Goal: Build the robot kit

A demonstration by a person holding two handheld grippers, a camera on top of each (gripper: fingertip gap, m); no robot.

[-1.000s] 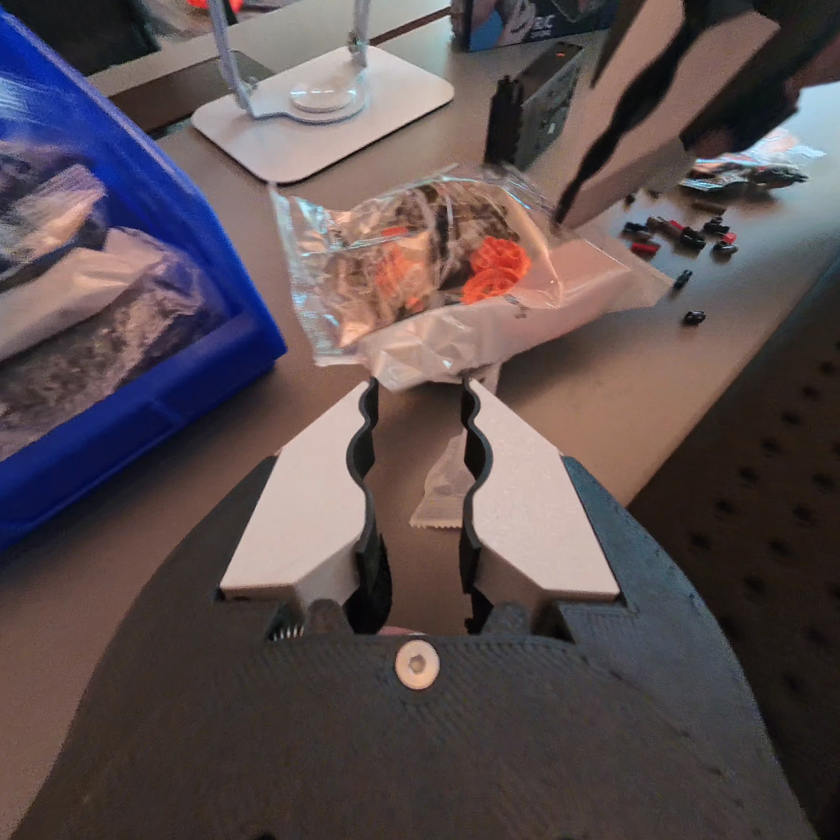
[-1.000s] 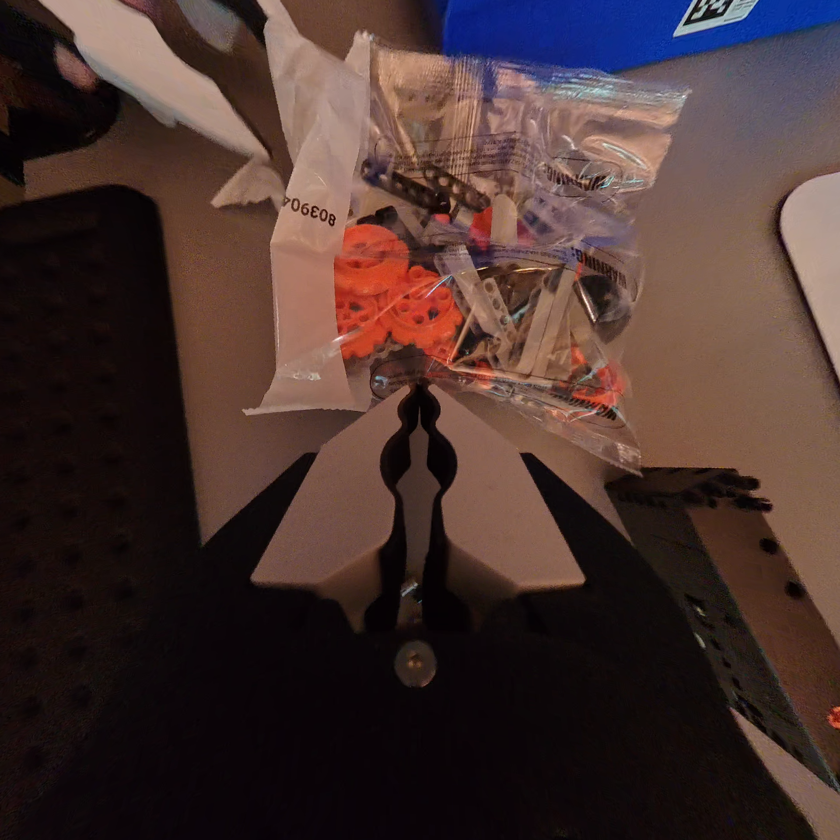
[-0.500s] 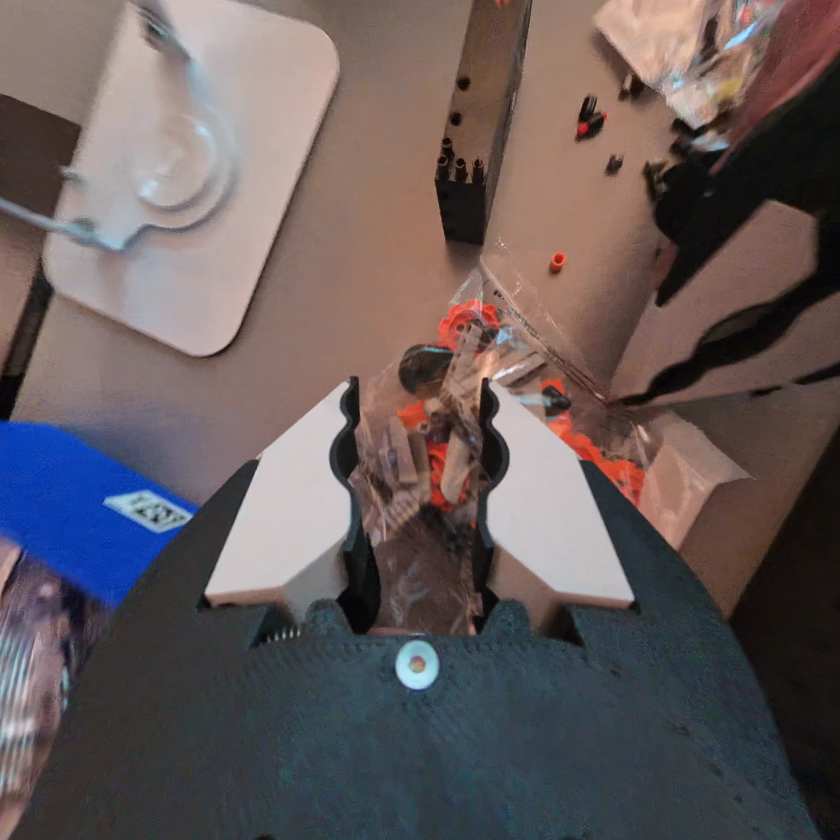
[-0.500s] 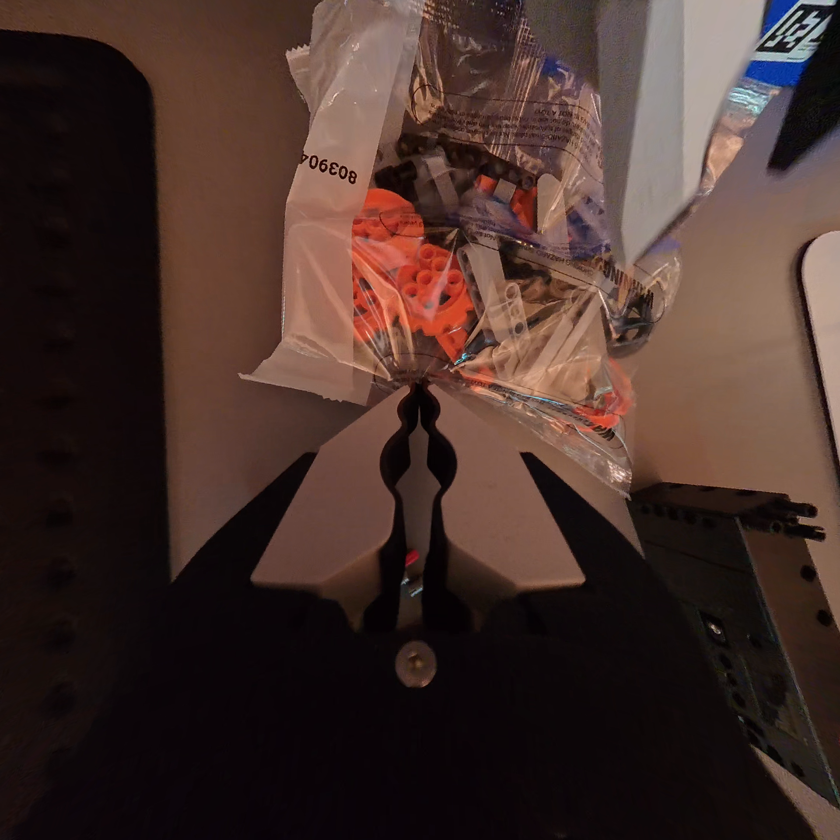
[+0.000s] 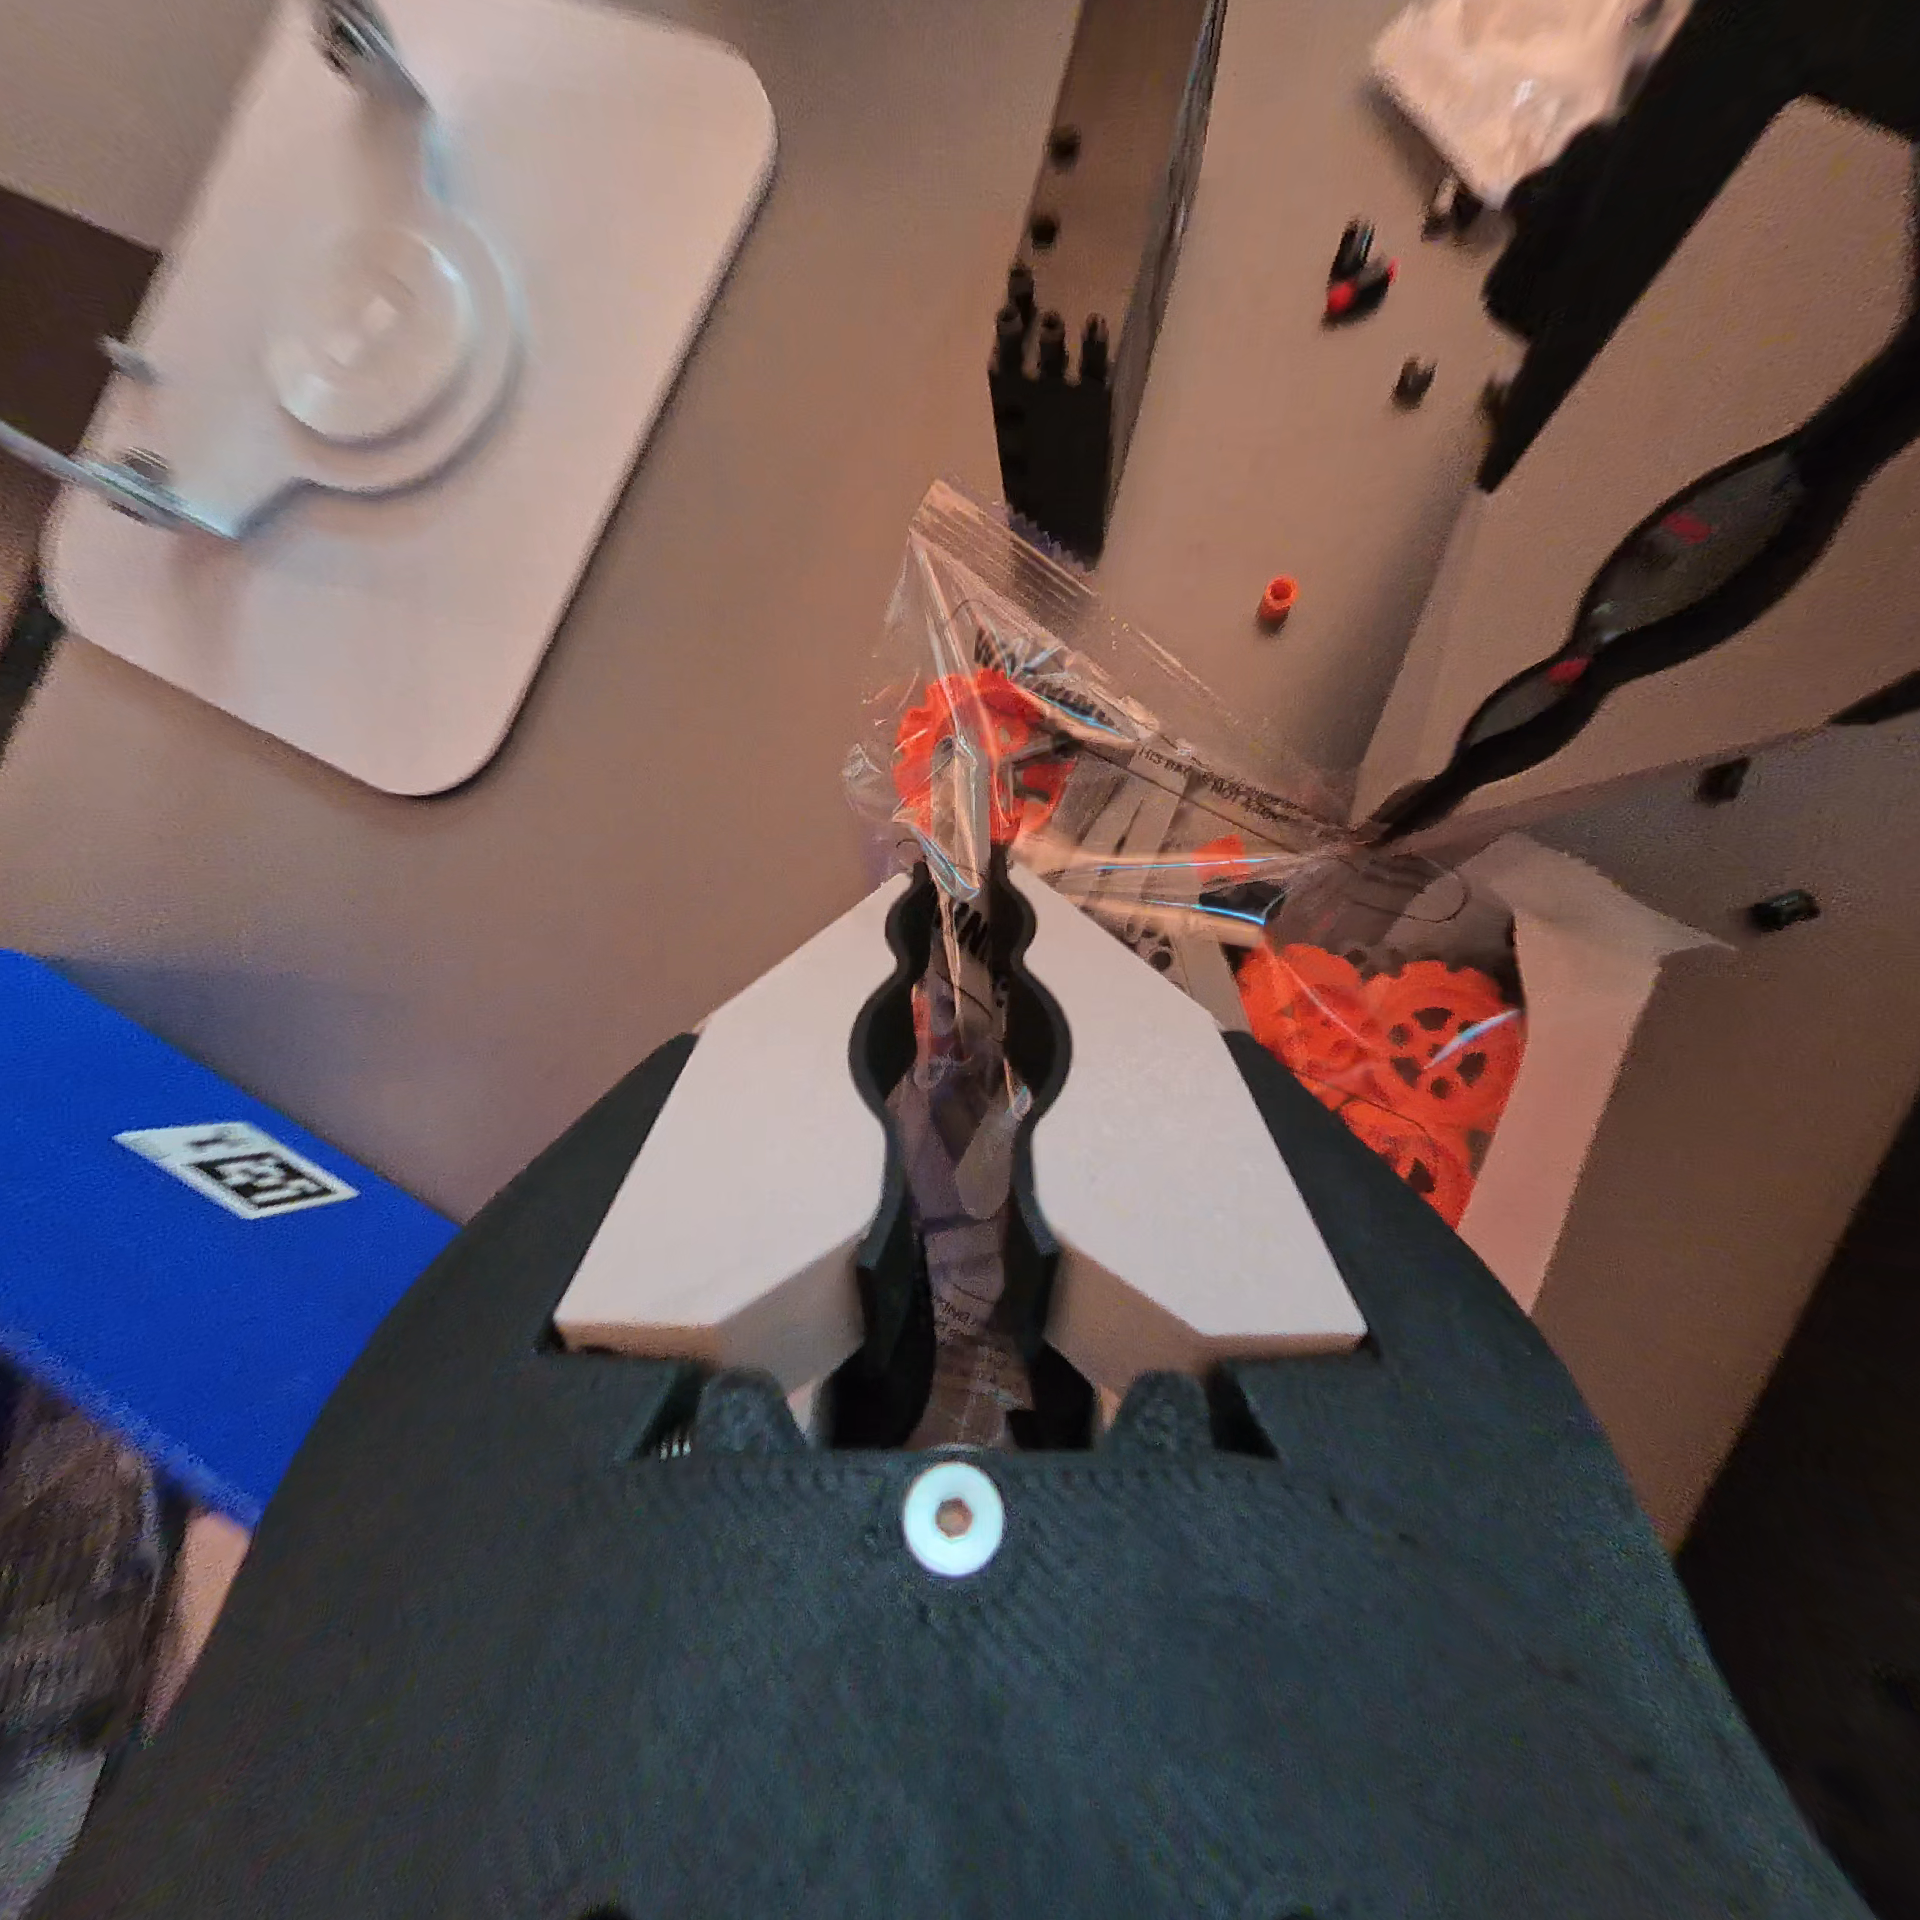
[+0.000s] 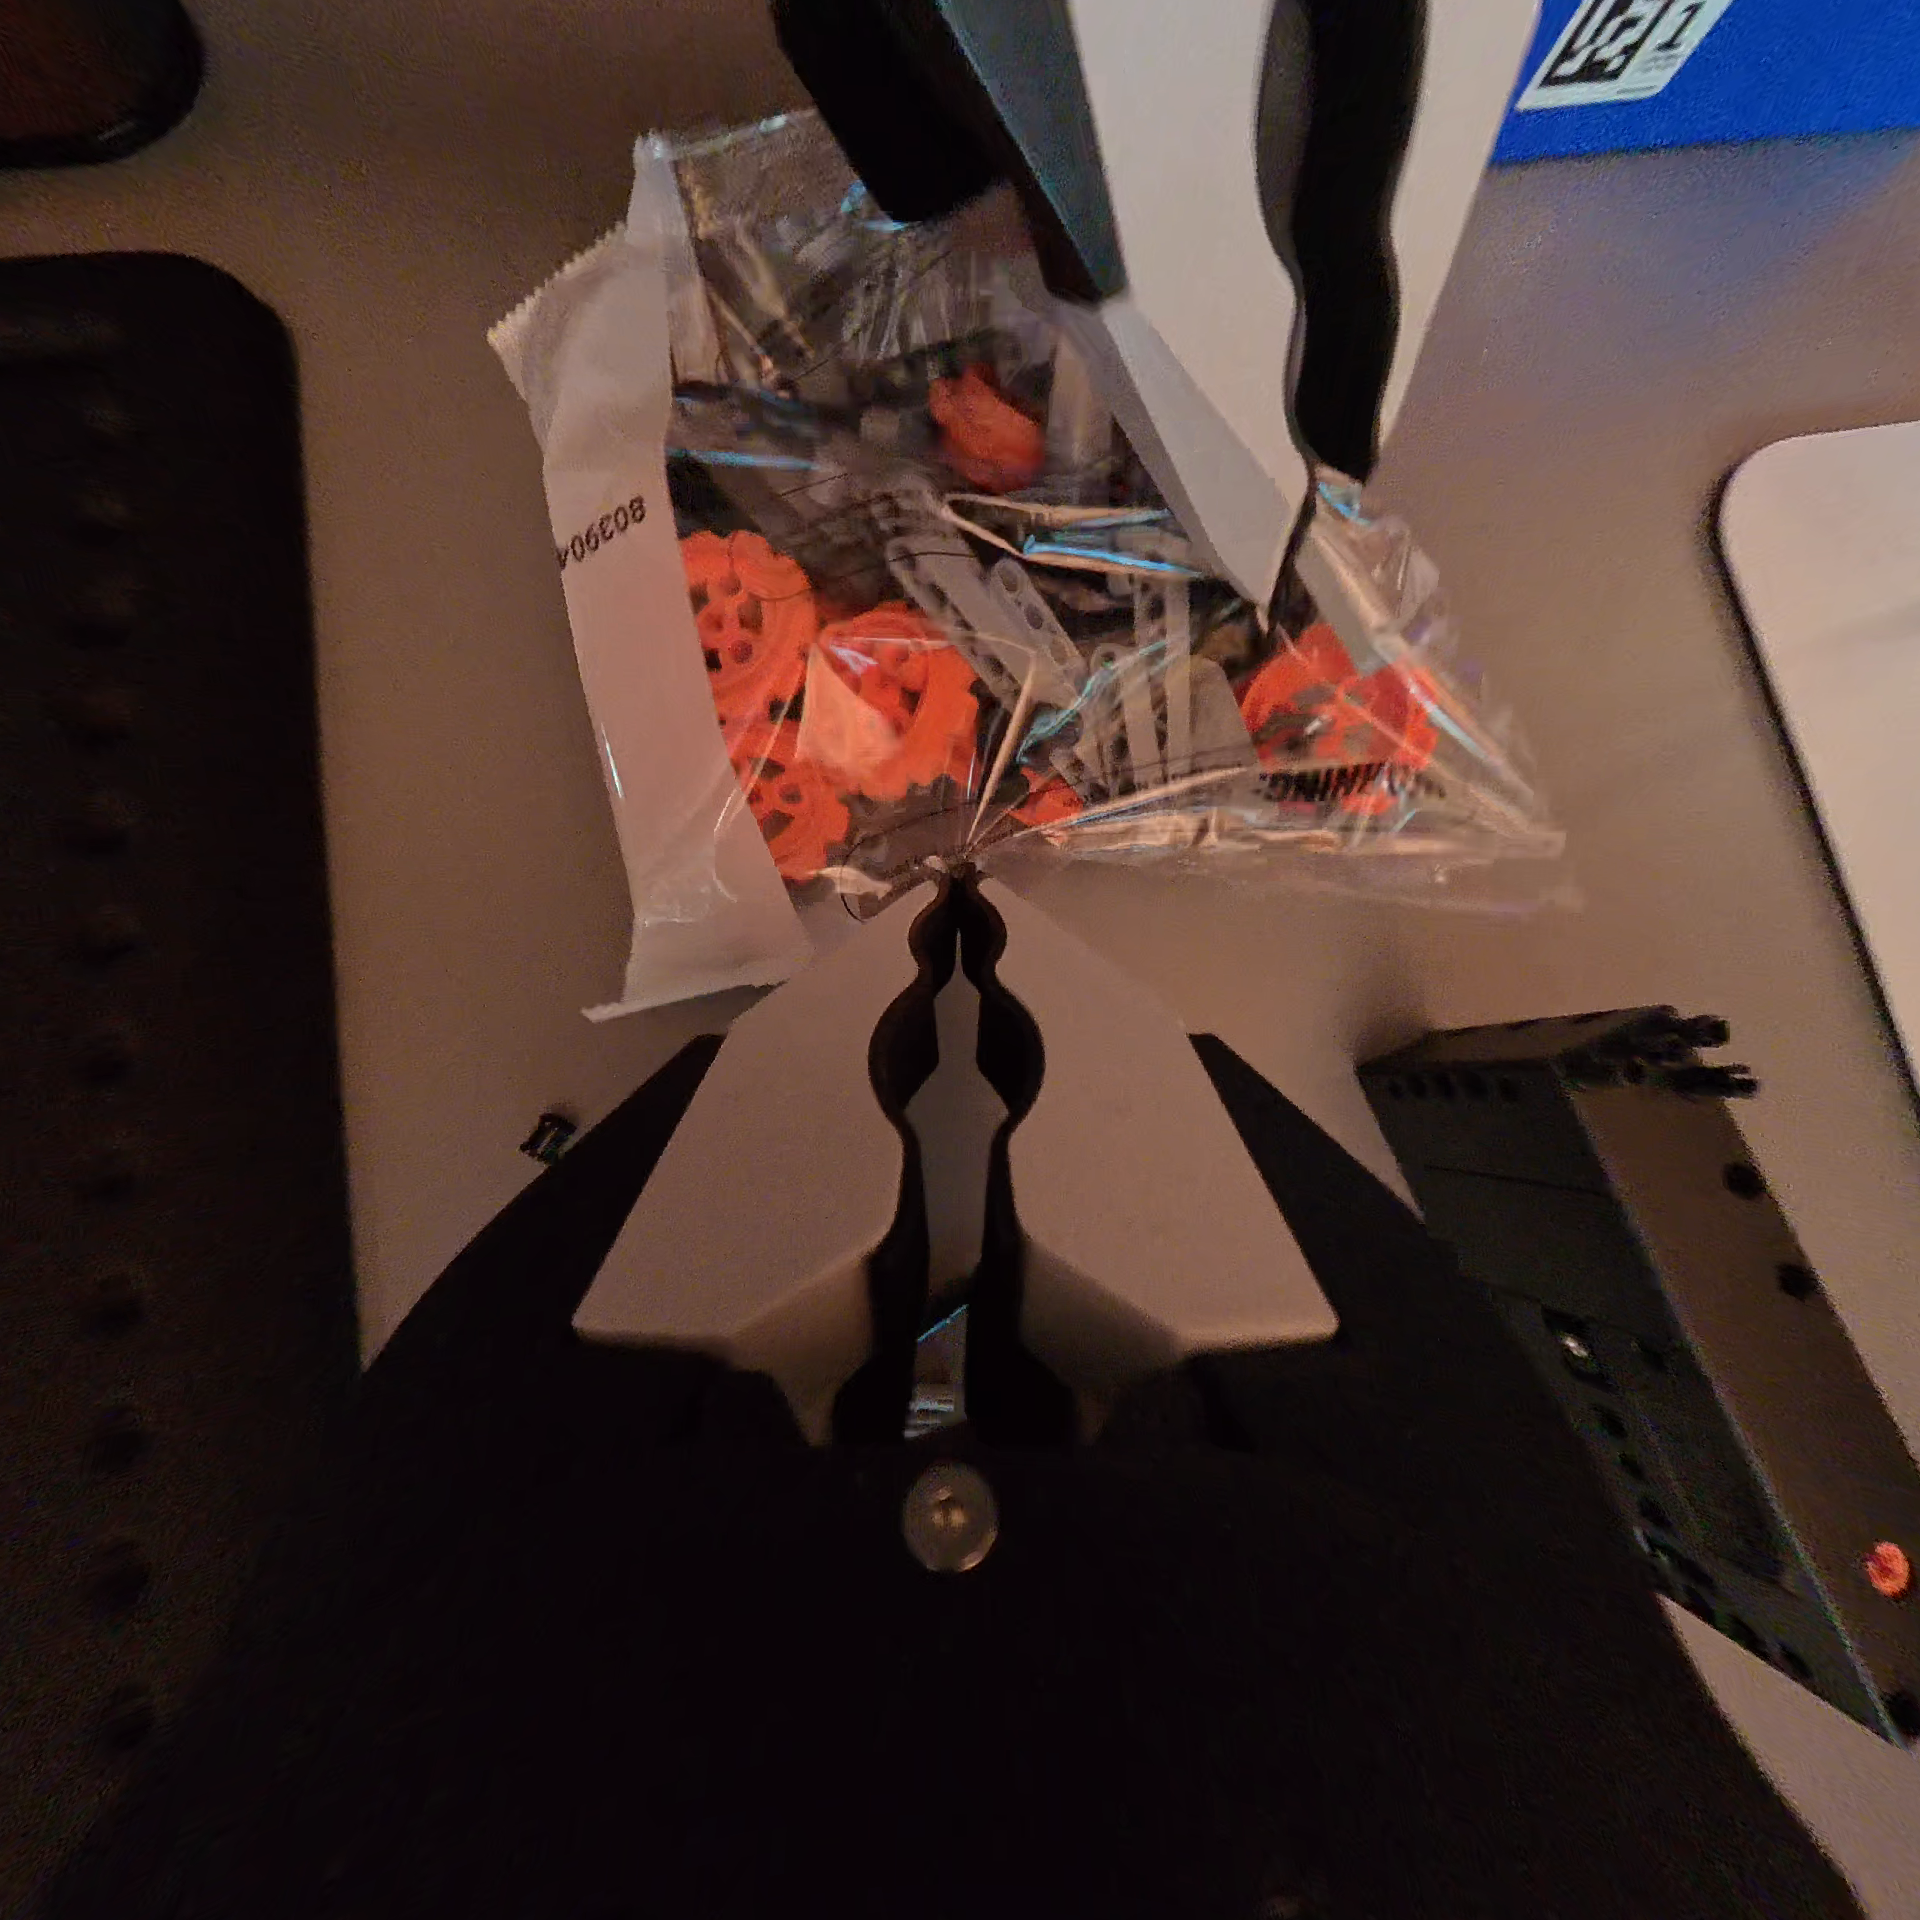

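Note:
A clear plastic bag (image 6: pixel 935 644) of orange gears and grey and black toy parts hangs above the table between both grippers. My right gripper (image 6: pixel 961 883) is shut on the bag's near edge. My left gripper (image 5: pixel 961 883) is shut on another edge of the same bag (image 5: pixel 1101 790), with crumpled film between its fingers. The left gripper also shows in the right wrist view (image 6: pixel 1288 561), pinching the bag's far right side. The right gripper shows in the left wrist view (image 5: pixel 1392 821), pinching the bag from the right. The film is stretched taut between them.
A blue bin (image 5: pixel 135 1122) stands at the left, also at the top right of the right wrist view (image 6: pixel 1704 94). A white stand base (image 5: pixel 416 395), a black box-shaped block (image 6: pixel 1662 1309) and small loose parts (image 5: pixel 1278 597) lie on the table. A dark perforated mat (image 6: pixel 135 831) lies alongside. Left tips to right tips: about 9 cm.
My left gripper swung over the bag and shut on its edge; it was open a second ago. The right gripper has stayed shut on the bag, now lifted and stretched taut.

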